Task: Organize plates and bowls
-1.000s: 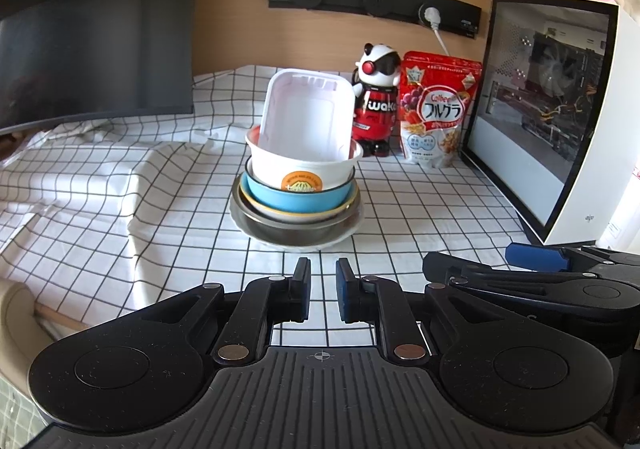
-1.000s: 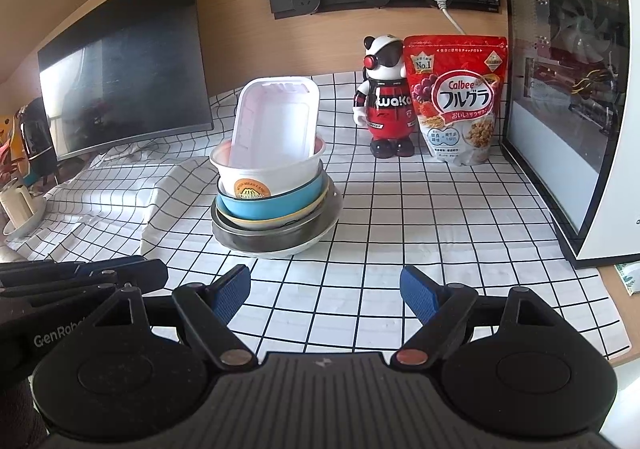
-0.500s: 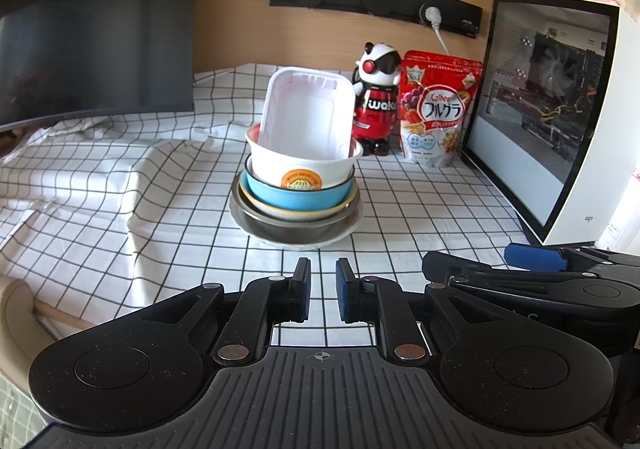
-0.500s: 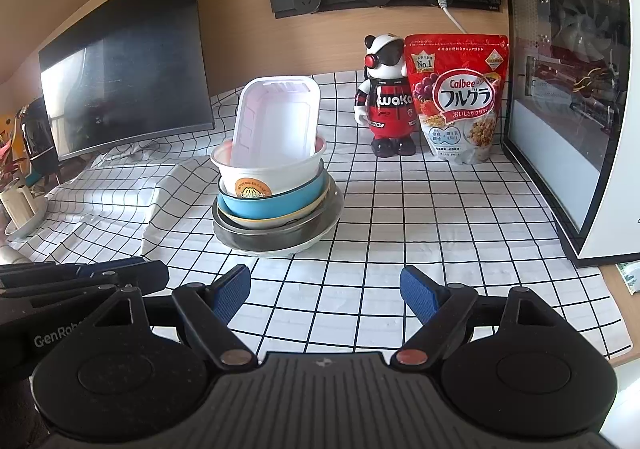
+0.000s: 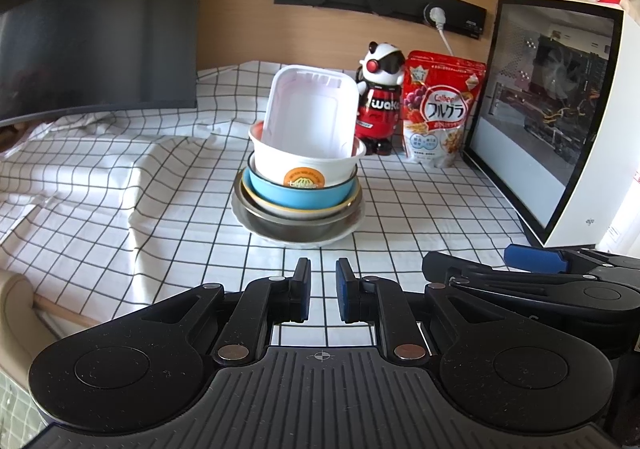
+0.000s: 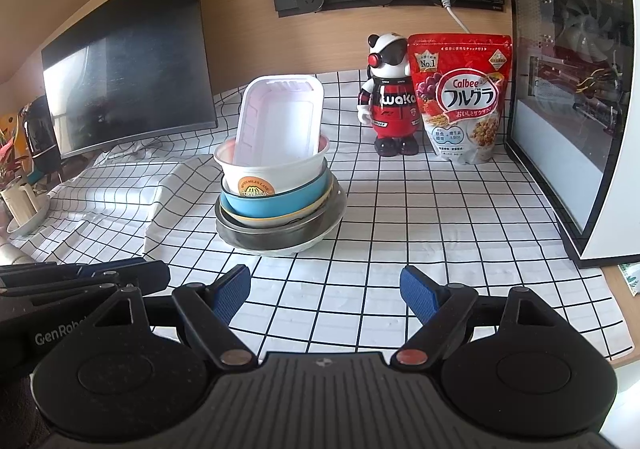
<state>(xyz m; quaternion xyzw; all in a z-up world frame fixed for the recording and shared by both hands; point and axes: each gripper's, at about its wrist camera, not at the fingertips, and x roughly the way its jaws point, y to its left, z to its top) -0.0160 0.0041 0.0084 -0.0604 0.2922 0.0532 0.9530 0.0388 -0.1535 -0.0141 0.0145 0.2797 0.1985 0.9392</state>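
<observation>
Cloth (image 6: 420,217): we see a checked cover over the table, rumpled at the left.
Monitor (image 6: 128,77): dark, behind the cloth at the left.
PC case (image 6: 576,97): stands at the right edge.
Stack (image 6: 276,205): we note nested bowls on a plate mid-cloth; a white tray (image 6: 280,121) leans upright in the top bowl.
Cereal bag (image 6: 464,97): upright behind the stack, just beside the figurine (image 6: 390,93).
Right gripper (image 6: 325,289): jaws wide apart, empty, short of the stack.
Left gripper (image 5: 322,291): jaws nearly together, nothing between them, short of the stack.

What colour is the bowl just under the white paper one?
Light blue bowl with a dark rim, clearest in the right wrist view.
</observation>
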